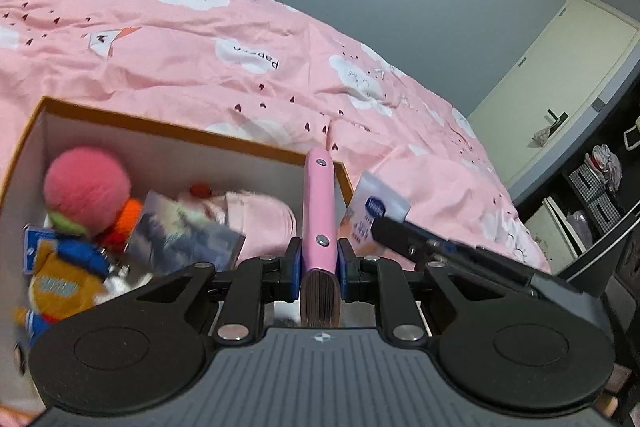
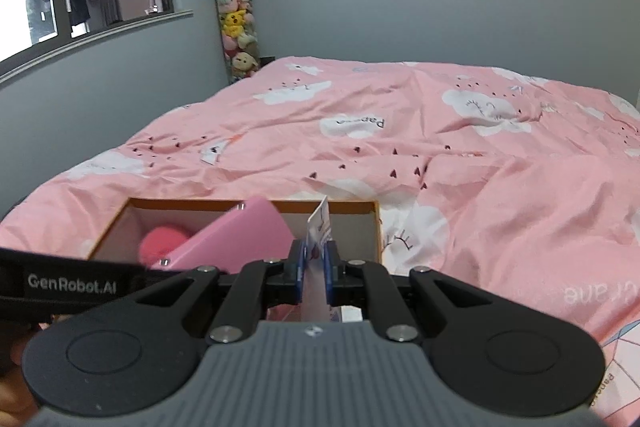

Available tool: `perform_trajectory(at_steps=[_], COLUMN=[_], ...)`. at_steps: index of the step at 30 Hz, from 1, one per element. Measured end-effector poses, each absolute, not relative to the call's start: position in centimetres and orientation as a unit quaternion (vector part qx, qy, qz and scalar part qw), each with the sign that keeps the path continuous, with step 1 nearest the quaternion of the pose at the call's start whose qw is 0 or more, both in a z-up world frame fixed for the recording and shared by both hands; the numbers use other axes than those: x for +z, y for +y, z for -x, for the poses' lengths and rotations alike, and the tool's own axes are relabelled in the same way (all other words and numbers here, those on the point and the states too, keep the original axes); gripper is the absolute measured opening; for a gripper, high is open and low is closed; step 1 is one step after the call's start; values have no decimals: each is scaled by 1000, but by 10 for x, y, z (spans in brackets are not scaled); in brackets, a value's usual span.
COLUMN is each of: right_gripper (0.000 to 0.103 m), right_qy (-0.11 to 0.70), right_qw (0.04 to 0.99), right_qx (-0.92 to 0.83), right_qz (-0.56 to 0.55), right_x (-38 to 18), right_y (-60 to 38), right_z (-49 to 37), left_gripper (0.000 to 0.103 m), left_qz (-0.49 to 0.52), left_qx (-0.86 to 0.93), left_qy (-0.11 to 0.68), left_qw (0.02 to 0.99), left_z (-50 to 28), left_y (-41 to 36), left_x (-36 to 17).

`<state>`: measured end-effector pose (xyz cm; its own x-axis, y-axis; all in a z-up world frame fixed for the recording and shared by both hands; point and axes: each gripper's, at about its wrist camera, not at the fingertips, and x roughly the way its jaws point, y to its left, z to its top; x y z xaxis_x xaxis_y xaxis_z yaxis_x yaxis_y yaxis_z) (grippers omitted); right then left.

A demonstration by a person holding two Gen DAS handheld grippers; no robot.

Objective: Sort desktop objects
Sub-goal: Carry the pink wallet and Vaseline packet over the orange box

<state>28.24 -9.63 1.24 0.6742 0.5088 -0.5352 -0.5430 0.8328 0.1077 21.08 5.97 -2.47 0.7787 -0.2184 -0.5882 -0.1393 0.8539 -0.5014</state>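
The left gripper (image 1: pixel 319 269) is clenched on a pink notebook (image 1: pixel 319 203), held edge-up over the orange-rimmed box (image 1: pixel 192 133) on the pink bed (image 1: pixel 200 47). The right gripper (image 2: pixel 314 267) pinches a small white packet (image 2: pixel 319 227) with a blue logo, above the box's right side.

Only the left wrist view looks into the box: a pink pompom plush (image 1: pixel 86 187), an orange-and-blue doll (image 1: pixel 60 283), a glossy card (image 1: pixel 184 235) and a pale pink pouch (image 1: pixel 260 223), all rather blurred. From the right wrist view, the notebook's broad cover (image 2: pixel 240 235) hides most of that; the packet's print cannot be read there.
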Motion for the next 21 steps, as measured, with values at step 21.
perform_trajectory(at_steps=[21], right_gripper=[10], right_qy=[283], right_qw=[920], right_qx=[262], right_qz=[73], right_x=[-30], right_y=[-112], right_z=[-283], left_gripper=[20], left_qz=[230], left_qx=[7], left_qy=[356], left_qw=[906], left_z=[-224], left_y=[25], left_x=[-71])
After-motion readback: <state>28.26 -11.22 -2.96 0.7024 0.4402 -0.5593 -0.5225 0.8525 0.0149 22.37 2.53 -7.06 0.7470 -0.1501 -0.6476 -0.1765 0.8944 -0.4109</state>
